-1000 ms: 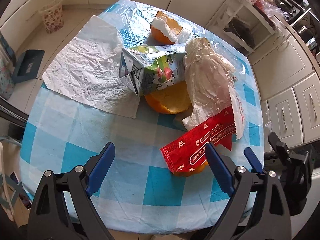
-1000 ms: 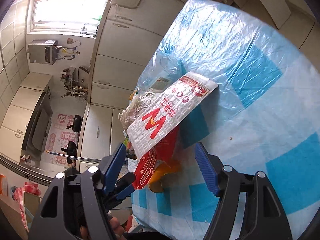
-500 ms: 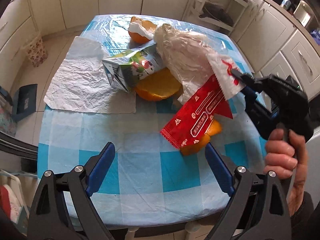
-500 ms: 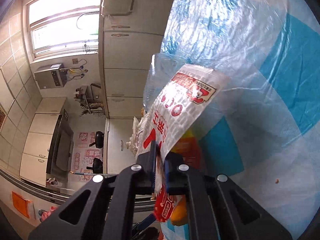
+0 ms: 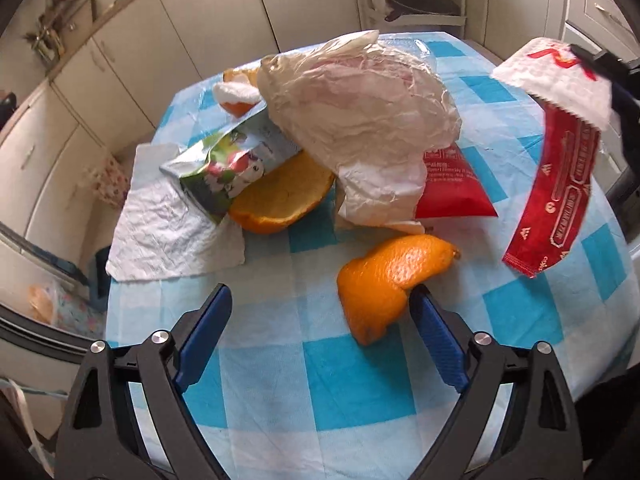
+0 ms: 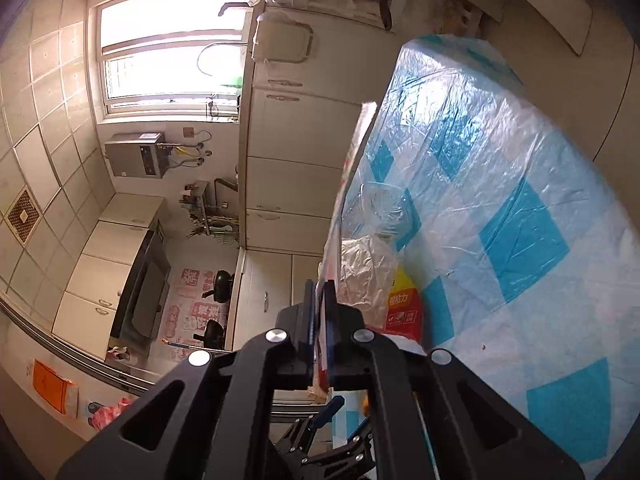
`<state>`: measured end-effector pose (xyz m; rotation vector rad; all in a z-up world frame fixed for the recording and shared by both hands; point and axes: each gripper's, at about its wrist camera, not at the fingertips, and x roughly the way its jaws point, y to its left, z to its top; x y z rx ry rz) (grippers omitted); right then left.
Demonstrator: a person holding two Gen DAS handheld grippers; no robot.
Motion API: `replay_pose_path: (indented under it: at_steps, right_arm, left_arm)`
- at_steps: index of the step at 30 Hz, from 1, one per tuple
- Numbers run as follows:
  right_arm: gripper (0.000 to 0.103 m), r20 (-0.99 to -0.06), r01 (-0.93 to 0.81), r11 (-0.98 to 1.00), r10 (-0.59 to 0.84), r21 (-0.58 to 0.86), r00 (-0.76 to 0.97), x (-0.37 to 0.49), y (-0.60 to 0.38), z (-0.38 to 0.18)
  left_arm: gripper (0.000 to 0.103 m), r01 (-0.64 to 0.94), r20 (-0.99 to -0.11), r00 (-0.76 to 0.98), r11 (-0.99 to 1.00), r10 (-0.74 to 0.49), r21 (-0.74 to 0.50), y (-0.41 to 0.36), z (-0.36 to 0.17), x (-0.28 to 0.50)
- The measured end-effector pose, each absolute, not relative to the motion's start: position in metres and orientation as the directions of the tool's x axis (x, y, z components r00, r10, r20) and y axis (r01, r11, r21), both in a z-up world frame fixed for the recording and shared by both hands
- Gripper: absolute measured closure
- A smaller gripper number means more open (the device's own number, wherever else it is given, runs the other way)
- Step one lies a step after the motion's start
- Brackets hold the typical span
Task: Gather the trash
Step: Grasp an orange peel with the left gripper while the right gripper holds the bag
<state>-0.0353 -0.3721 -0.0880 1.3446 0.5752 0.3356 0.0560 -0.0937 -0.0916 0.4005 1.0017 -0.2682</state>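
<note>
The right hand-held gripper (image 6: 319, 316) pinches a red-and-white wrapper (image 5: 554, 152) held above the worktop (image 5: 280, 380). The left hand-held gripper (image 5: 320, 344), its jaws just closing slightly, stands spread — an orange peel (image 5: 384, 276) lies between its fingers, untouched.

**A home kitchen**

Cream cabinet doors (image 5: 208, 28) line the walls. A tiled wall holds a bright window (image 6: 168, 52) and a wall-mounted water heater (image 6: 136, 154). A desk (image 5: 360, 380) wears a blue-and-white checked cloth, strewn with food scraps.
</note>
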Motion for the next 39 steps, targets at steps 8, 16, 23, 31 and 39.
replay_pose_path:
  at_steps: [8, 16, 23, 31, 39]
  right_arm:
    - [0.098, -0.222, 0.075, 0.289, 0.519, 0.954, 0.826, -0.059, -0.392, -0.066]
    - [0.098, -0.261, 0.087, 0.372, 0.448, 0.924, 0.855, -0.093, -0.414, -0.053]
    - [0.098, -0.296, 0.101, 0.509, 0.318, 0.855, 0.901, -0.137, -0.43, -0.03]
    - [0.097, -0.349, 0.15, 0.581, 0.247, 0.8, 0.904, -0.169, -0.446, -0.035]
    - [0.047, -0.472, 0.155, 0.571, 0.463, 0.806, 0.751, -0.102, -0.394, -0.086]
  left_arm:
    - [0.091, 0.391, -0.87, 0.491, 0.905, -0.051, 0.168, -0.1, -0.094, 0.055]
    - [0.097, 0.455, -0.882, 0.421, 0.89, -0.209, 0.006, -0.099, -0.081, 0.038]
    - [0.097, 0.532, -0.865, 0.351, 0.836, -0.359, -0.132, -0.122, -0.071, 0.019]
    - [0.097, 0.596, -0.853, 0.322, 0.788, -0.411, -0.154, -0.156, -0.066, -0.008]
    - [0.097, 0.531, -0.845, 0.309, 0.816, -0.437, -0.227, -0.138, -0.066, 0.009]
